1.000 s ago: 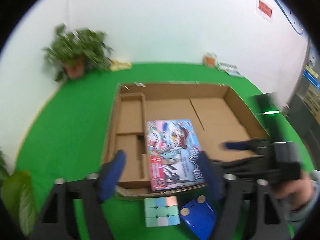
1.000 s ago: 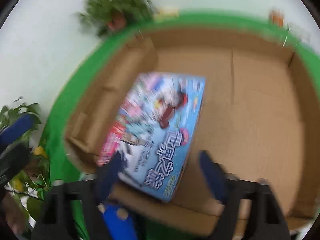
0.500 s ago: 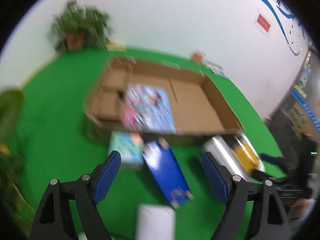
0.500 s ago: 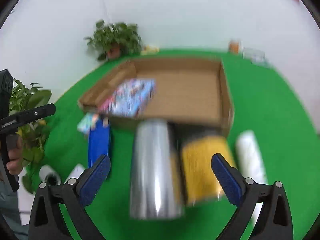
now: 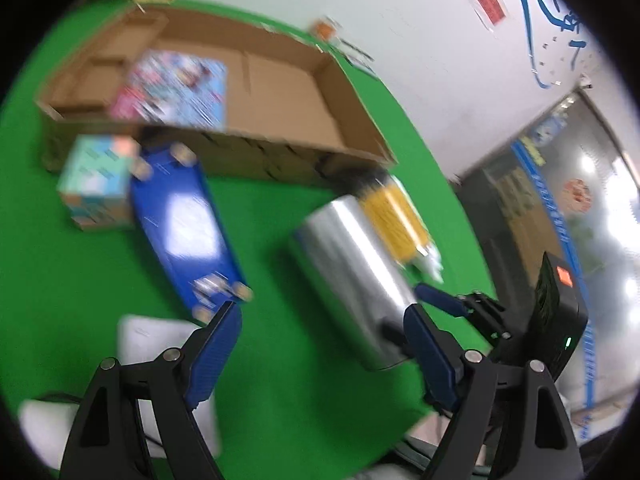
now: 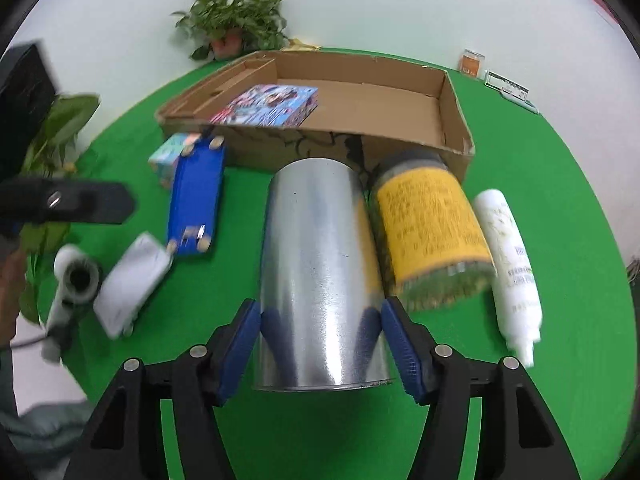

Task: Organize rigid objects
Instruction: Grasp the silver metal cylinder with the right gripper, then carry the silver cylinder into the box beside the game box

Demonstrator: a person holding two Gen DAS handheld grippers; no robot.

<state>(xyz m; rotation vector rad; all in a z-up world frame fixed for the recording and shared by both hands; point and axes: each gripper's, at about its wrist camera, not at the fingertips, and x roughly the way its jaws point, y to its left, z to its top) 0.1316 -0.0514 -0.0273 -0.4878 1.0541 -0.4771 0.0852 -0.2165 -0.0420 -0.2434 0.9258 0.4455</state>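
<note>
Two pads of right gripper (image 6: 320, 350) straddle near end of can (image 6: 320, 276); contact not confirmed, grip state unclear. Can lies on green surface (image 6: 540, 184), long axis pointing at box (image 6: 452, 104), jar (image 6: 430, 228) touching its right. Left gripper (image 5: 320, 356) spread, empty, farther from can.

Potted plant (image 6: 234, 24): far left, against the white wall, just beyond the green counter's (image 6: 560, 216) edge.
Second plant (image 6: 52, 132): large leaves at the left edge, blurred.
Orange jar (image 6: 472, 63): far right, at the wall.
Flat white item (image 6: 510, 89): just right of the jar, kind unclear.
Red sign (image 5: 491, 3): on the wall.
Blue lettering (image 5: 548, 20): on the wall, right of the sign.
</note>
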